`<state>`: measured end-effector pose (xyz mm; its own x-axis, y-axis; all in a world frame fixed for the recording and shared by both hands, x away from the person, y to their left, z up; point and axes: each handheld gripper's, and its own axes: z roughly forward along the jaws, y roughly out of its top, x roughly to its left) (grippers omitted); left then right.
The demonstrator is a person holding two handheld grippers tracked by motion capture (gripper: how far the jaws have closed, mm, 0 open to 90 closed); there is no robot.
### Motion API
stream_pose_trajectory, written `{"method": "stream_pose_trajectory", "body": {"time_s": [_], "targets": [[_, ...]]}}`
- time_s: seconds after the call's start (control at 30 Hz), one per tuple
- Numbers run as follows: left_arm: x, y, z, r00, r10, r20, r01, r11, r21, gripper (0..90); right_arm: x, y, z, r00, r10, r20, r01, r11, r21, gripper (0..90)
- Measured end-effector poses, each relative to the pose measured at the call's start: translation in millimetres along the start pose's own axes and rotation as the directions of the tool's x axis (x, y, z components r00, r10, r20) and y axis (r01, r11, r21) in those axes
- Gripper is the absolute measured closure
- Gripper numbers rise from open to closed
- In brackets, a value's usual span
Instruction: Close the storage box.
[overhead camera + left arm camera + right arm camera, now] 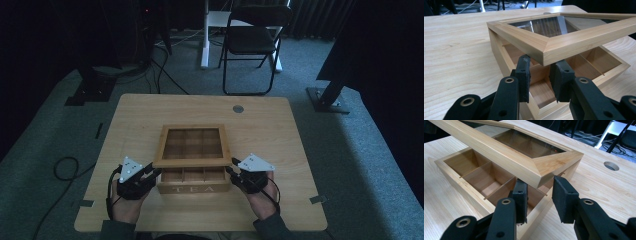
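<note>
A wooden tea box (194,189) marked TEA stands at the table's near middle, its dividers forming several empty compartments (477,177). Its glass-paned lid (192,162) is raised a little at the front and hinged at the back. My left gripper (156,171) is at the lid's front left corner (549,50), which sits wedged between its two pads (522,72). My right gripper (229,170) meets the front right corner (549,166) the same way. Each gripper (542,60) (540,181) keeps a narrow gap that the corner fills.
The table (135,115) has a round cable hole (238,108) behind the box. On the carpet beyond stand a black folding chair (252,37) and stand bases, and cables (65,167) lie to the left. A person's hands (127,205) rest near the front edge.
</note>
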<state>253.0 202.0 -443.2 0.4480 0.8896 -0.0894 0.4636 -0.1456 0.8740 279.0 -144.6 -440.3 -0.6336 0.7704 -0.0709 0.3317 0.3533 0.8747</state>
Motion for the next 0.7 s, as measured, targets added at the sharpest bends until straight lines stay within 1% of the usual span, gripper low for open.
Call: {"method": "stream_pose_trajectory", "body": {"time_s": [0.23, 0.5, 0.7], "targets": [[-0.3, -2.7, 0.5, 1.0000, 0.001, 0.002, -0.001, 1.0000, 0.003, 70.2, 1.0, -2.2, 0.0, 1.0000, 0.004, -0.003, -0.004, 1.000, 0.004, 65.2], [-0.1, -9.0, -0.3, 0.9999, -0.012, 0.006, 0.012, 0.9999, 0.009, 69.3, 2.5, -7.4, 1.1, 1.0000, 0.006, -0.007, -0.006, 1.000, 0.016, 65.2], [-0.1, -12.9, 0.1, 1.0000, -0.009, 0.005, 0.008, 0.9997, 0.021, 68.7, 3.6, -10.8, 2.1, 1.0000, 0.002, -0.007, -0.002, 1.000, 0.025, 65.2]]}}
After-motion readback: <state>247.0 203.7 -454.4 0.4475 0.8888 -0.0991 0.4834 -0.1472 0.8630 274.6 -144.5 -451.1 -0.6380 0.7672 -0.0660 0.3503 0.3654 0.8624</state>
